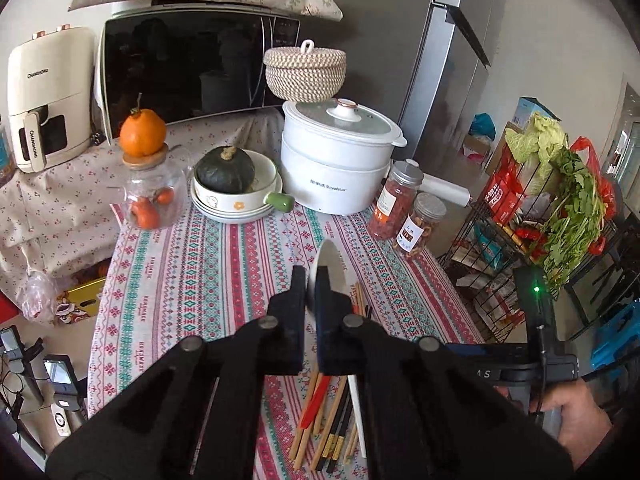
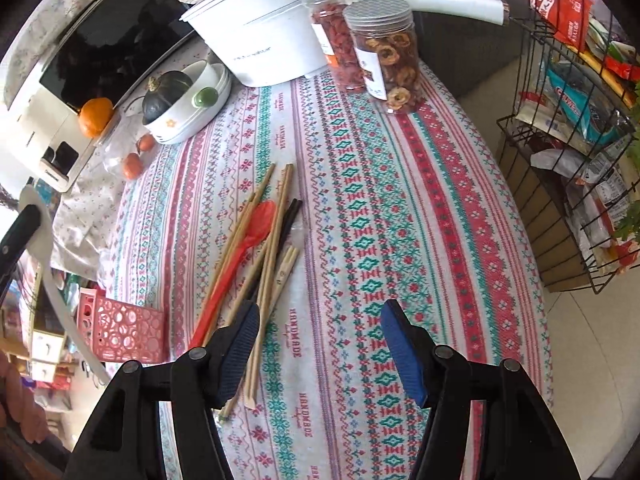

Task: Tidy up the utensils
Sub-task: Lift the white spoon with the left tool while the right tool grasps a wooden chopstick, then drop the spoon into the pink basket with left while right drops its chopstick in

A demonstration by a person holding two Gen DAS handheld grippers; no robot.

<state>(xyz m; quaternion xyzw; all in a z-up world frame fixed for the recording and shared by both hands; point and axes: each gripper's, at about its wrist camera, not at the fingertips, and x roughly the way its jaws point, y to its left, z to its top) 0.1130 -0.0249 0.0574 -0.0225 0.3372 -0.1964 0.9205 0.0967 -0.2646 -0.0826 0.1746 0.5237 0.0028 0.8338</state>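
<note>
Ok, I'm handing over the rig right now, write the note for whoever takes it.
Left tool: shut on the white spoon, lifted off the table.
Right tool: open, empty, over the tablecloth beside the pile.
Still on the cloth: red spoon, wooden chopsticks, black chopsticks.
Pink basket sits at the table's edge.
Done: one spoon picked up. Left: place it, then sort the rest.

At the back of the patterned tablecloth (image 1: 208, 264) we see a white electric pot (image 1: 338, 160) with a woven lidded basket (image 1: 305, 70) behind it, beside a dark microwave (image 1: 188, 64). A green squash (image 1: 226, 170) sits in stacked bowls (image 1: 236, 204). Two lidded jars (image 2: 384, 52) hold what looks like dried fruit. A wire rack (image 2: 560, 160) stands at the right.
</note>
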